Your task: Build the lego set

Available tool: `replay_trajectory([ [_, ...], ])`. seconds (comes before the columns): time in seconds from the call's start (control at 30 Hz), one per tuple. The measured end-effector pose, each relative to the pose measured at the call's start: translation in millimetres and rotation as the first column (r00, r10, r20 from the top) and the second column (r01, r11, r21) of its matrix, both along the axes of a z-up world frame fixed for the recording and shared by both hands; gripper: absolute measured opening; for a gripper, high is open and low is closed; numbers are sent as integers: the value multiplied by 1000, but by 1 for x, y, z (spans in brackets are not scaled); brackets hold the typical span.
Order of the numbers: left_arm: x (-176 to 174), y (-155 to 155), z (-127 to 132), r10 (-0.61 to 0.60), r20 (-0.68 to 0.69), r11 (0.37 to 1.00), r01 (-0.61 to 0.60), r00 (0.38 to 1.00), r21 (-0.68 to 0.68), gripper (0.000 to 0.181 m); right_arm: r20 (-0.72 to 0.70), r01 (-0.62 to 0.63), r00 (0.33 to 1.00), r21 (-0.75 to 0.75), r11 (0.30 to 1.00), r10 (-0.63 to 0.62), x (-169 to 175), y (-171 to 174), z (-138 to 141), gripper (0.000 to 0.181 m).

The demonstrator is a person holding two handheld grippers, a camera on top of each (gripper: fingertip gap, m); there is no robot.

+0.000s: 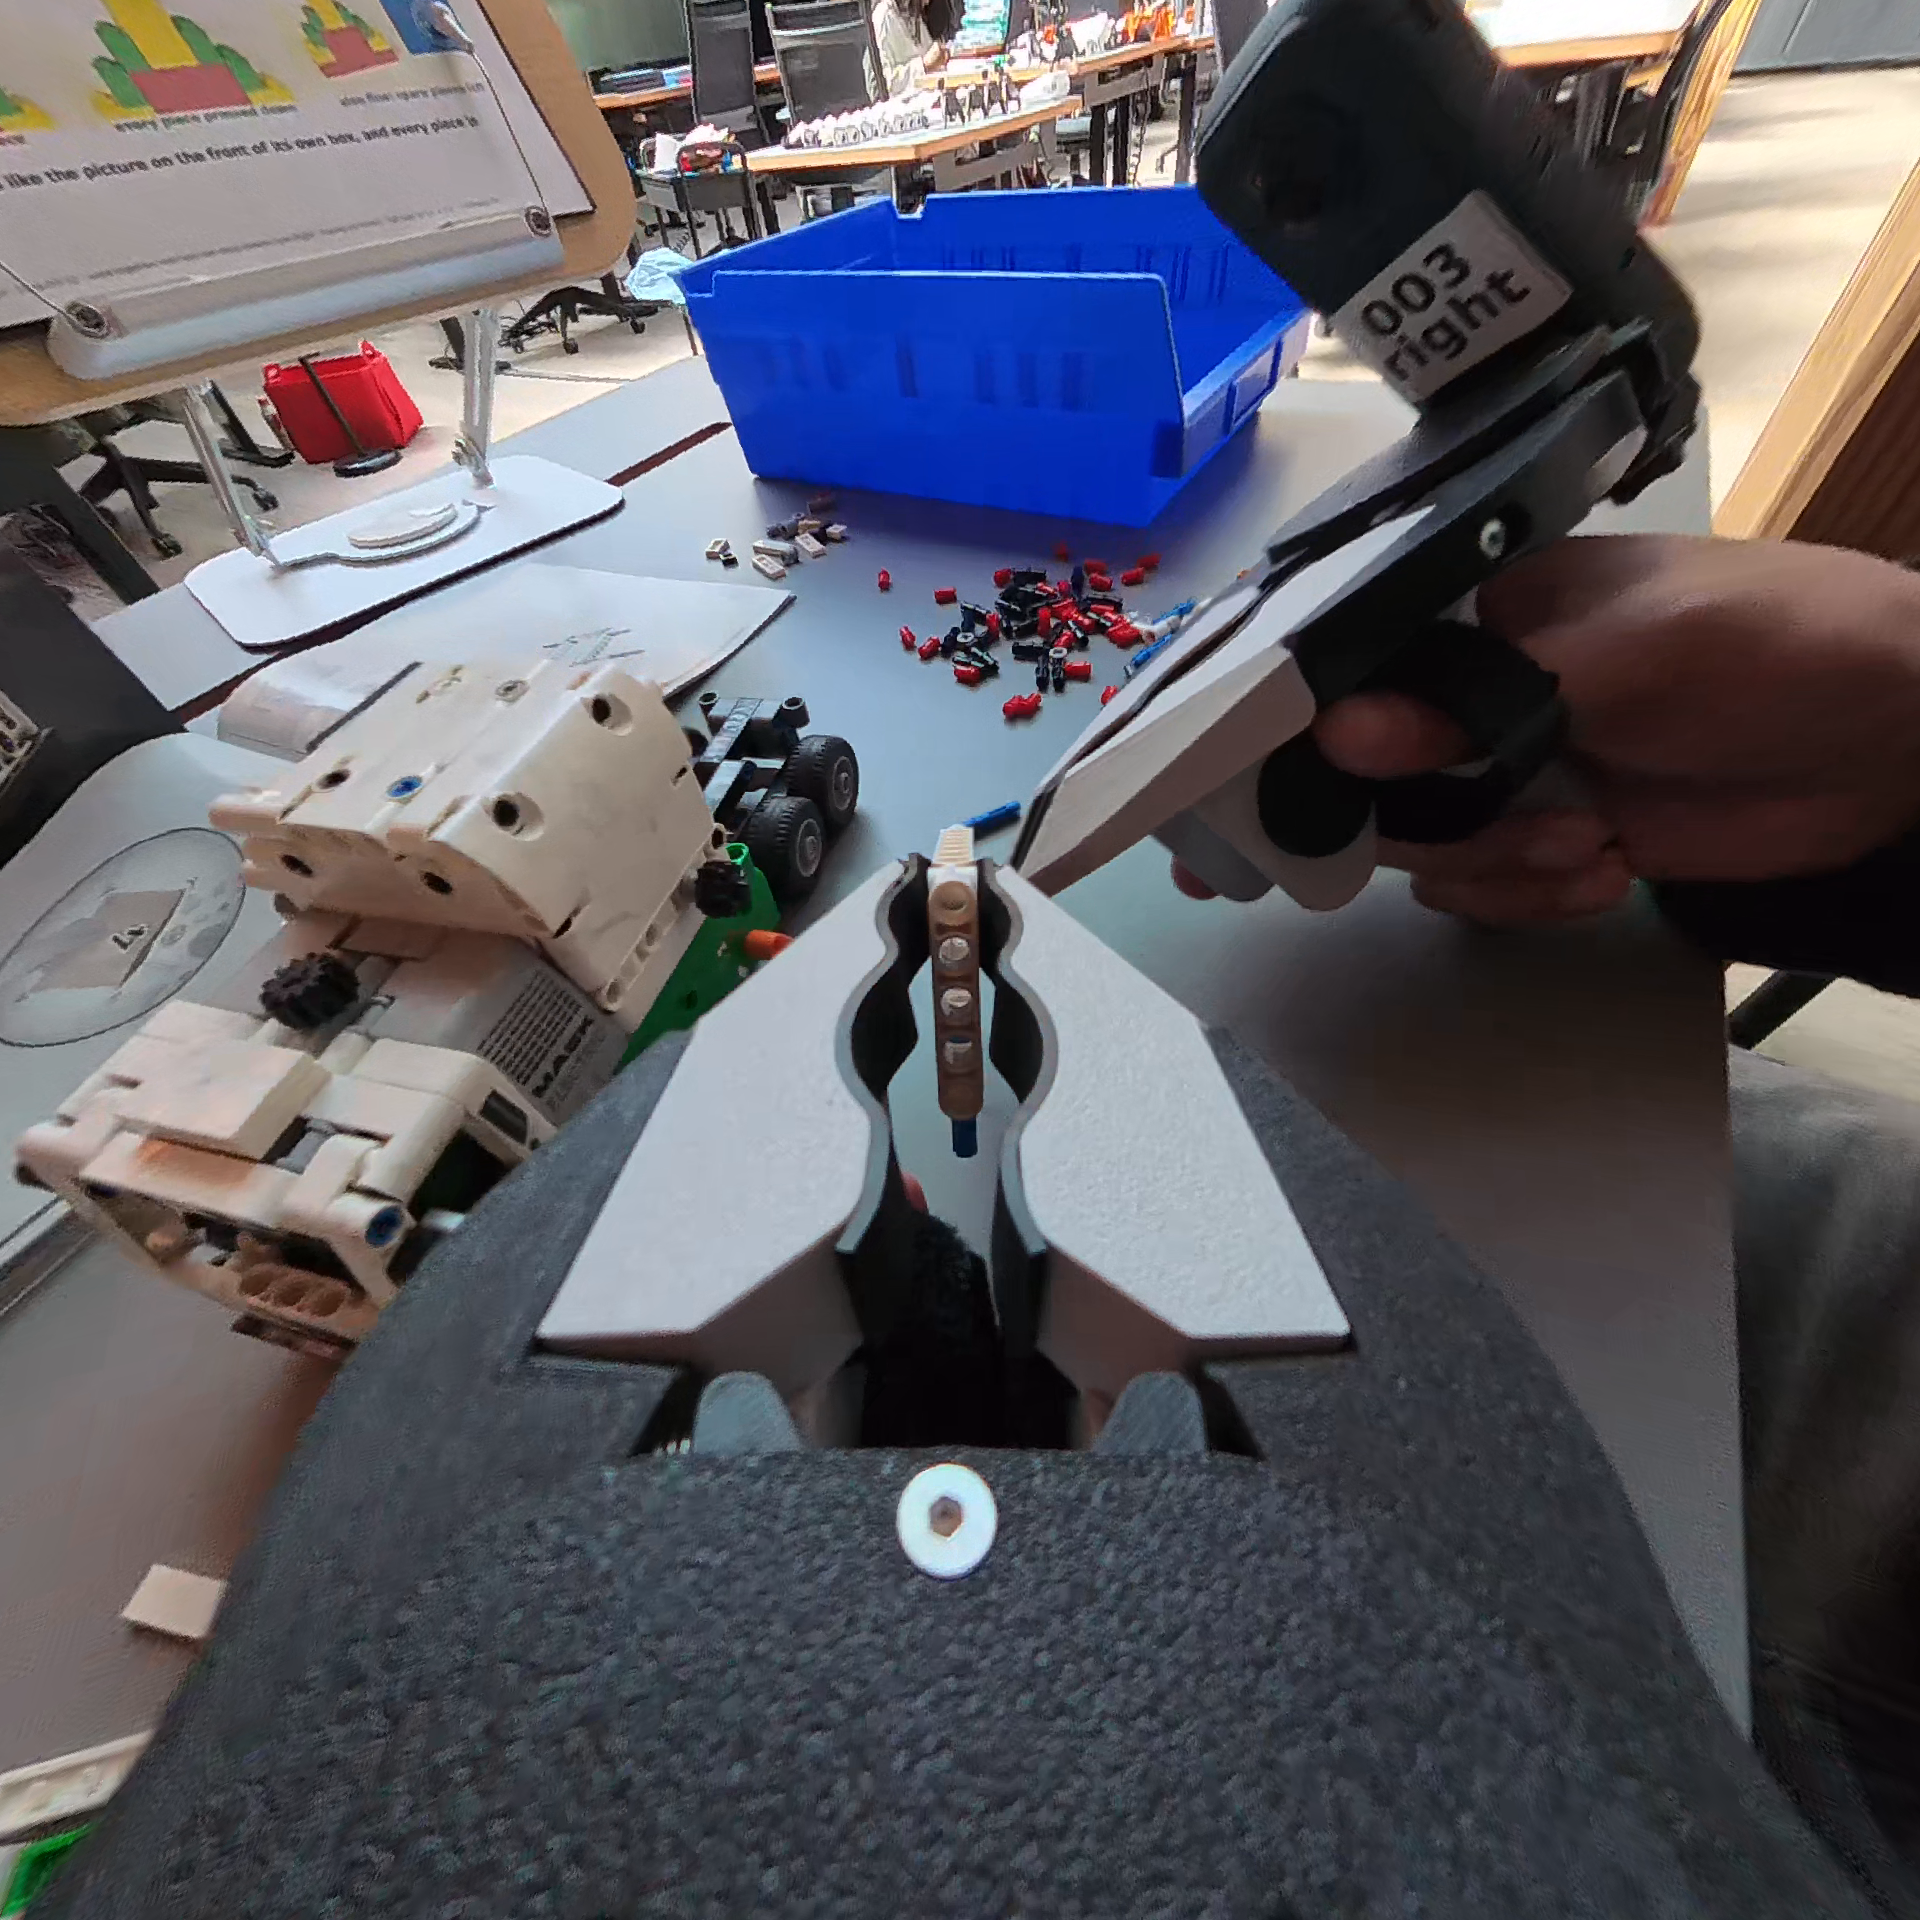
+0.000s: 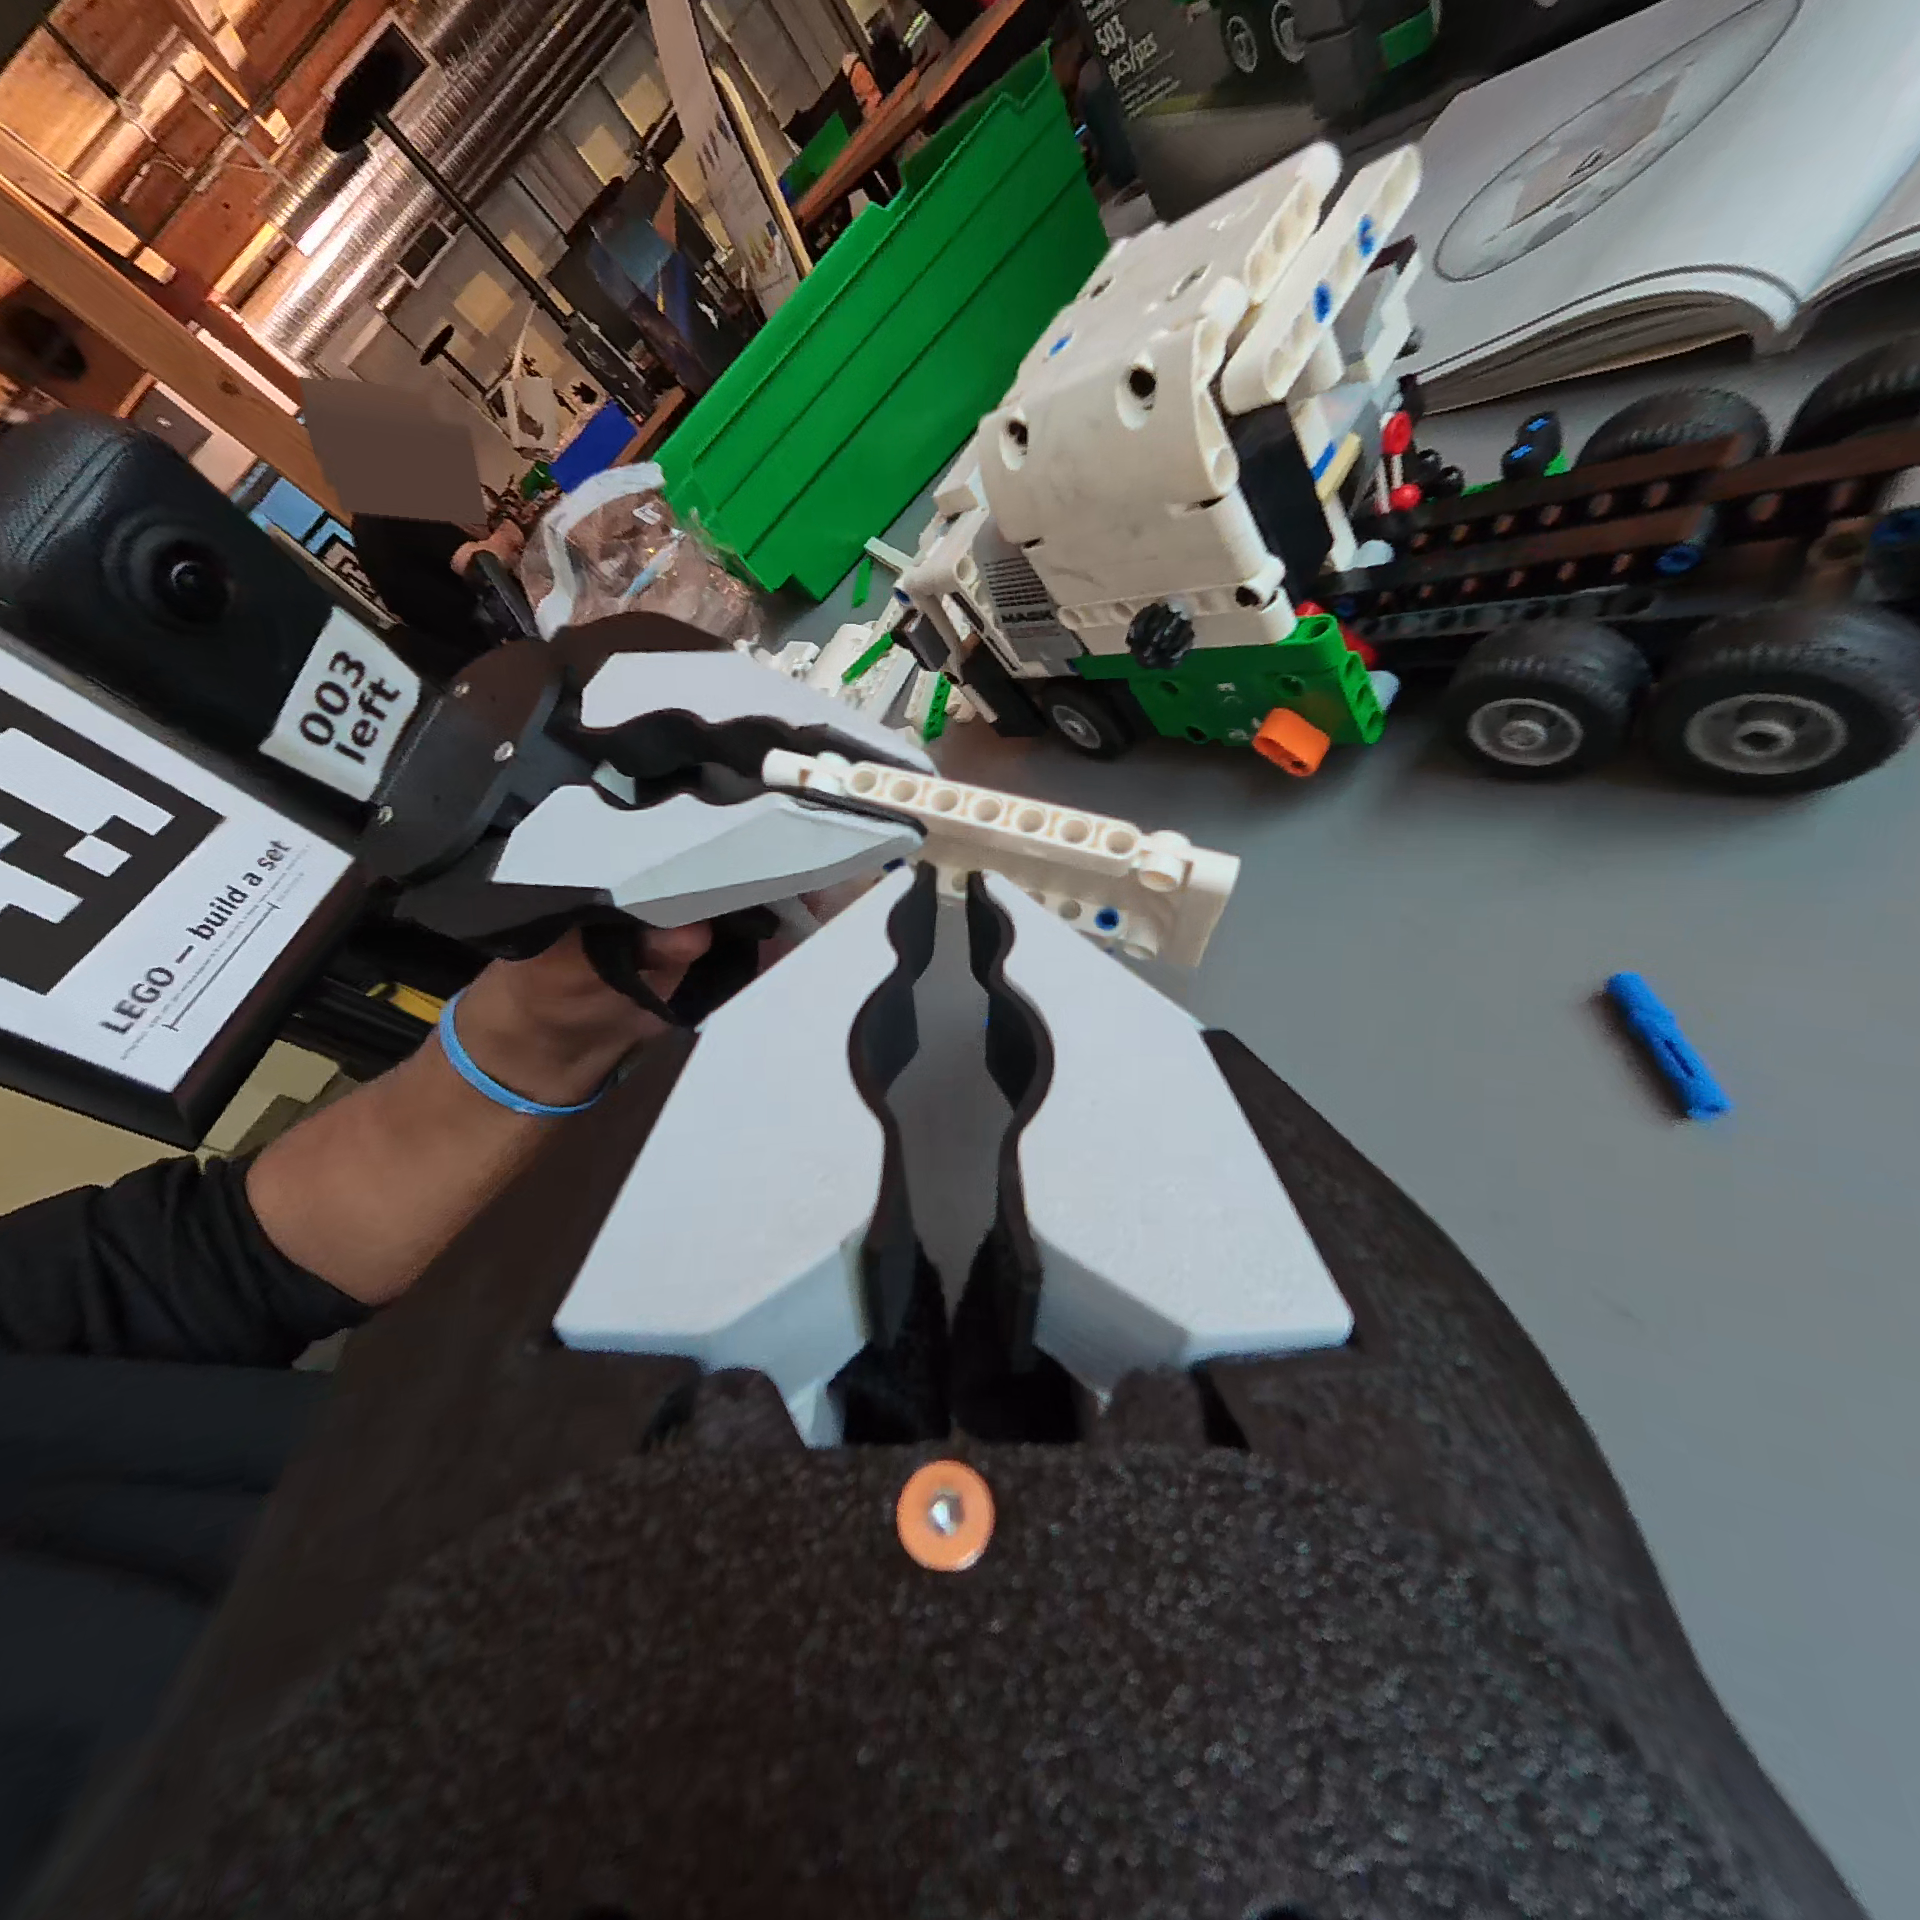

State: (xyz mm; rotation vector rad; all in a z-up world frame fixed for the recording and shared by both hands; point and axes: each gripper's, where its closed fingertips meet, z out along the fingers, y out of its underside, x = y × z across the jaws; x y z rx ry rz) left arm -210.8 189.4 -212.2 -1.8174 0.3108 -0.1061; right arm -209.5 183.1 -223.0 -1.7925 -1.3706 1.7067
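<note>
1. The left gripper is clamped on a long white beam, holding it by one end so most of it juts out past the fingertips, up off the table.
2. The right gripper has nothing in it. Its jaws stand a narrow gap apart, tips just under the beam and close to the left gripper's own tips. I cannot tell whether they touch the beam.
3. From where I stand, the step looks like adding a pin to the beam, or passing the beam over for fitting on the truck. That is a guess.
4. A blue pin lies on the table off to the right gripper's right, within easy reach. More pins sit in a heap ahead of the left gripper, short of the blue bin.
5. To do it well, keep the left grip firm and the beam level, holes facing the right gripper, so a pin can go in square.
6. Take the pin by its middle, end on, and push straight along the hole. A slanted push may twist the beam in the jaws, held as it is by one end only.
7. The truck stands beyond both grippers, to the left of the left one. Mind the beam's free end near it.
</note>
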Motion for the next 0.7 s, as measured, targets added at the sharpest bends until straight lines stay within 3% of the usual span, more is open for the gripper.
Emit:
replay_trajectory([
  [0.03,0,3,-2,4,-29,1000,-4,1000,-6,7,11,12,1000,30,999,-12,5,5,-1,5],
  [0.17,-1,-4,2,38,-162,999,-32,986,43,6,103,-15,995,247,969,-11,32,17,-14,7],
  [0.3,-11,-28,4,114,-252,991,-91,961,99,6,211,-41,974,508,861,-78,67,38,-35,15],
  [0.43,-18,-42,6,154,-234,983,-124,960,137,6,239,-50,965,562,825,-105,81,48,-45,17],
  [0.6,-13,-44,5,99,-204,989,-74,974,127,6,267,-72,956,621,780,-125,89,74,-44,19],
  [0.7,-11,-45,6,74,-192,991,-50,978,128,6,265,-131,962,655,744,-64,89,78,-39,19],
])
